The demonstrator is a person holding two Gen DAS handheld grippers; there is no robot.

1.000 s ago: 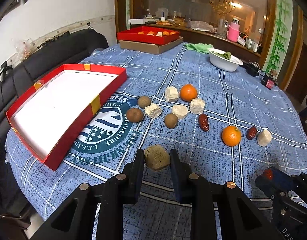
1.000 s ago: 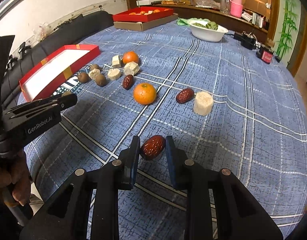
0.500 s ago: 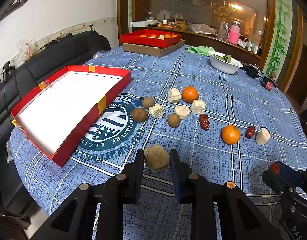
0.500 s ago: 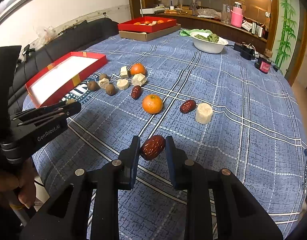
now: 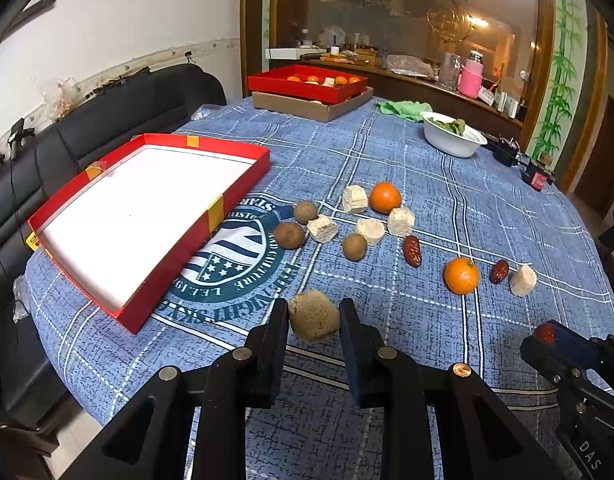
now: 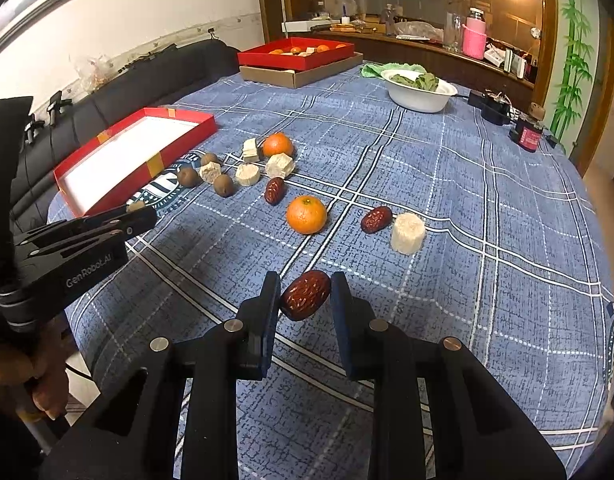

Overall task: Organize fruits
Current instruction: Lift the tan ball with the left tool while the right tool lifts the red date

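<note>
My left gripper is shut on a rough brown lump, held just above the blue checked cloth. My right gripper is shut on a red date. Left of them lies an open red tray with a bare white bottom. Loose on the cloth are two oranges, three brown kiwis, two more dates and several pale cubes. In the right wrist view the left gripper shows at the left, held by a hand.
A second red box with fruit sits on a cardboard box at the table's far end. A white bowl of greens stands at the back right. A black sofa runs along the table's left side.
Both views have drawn back a little, so the fruit sits slightly lower and smaller in frame. Both grips are unchanged.
</note>
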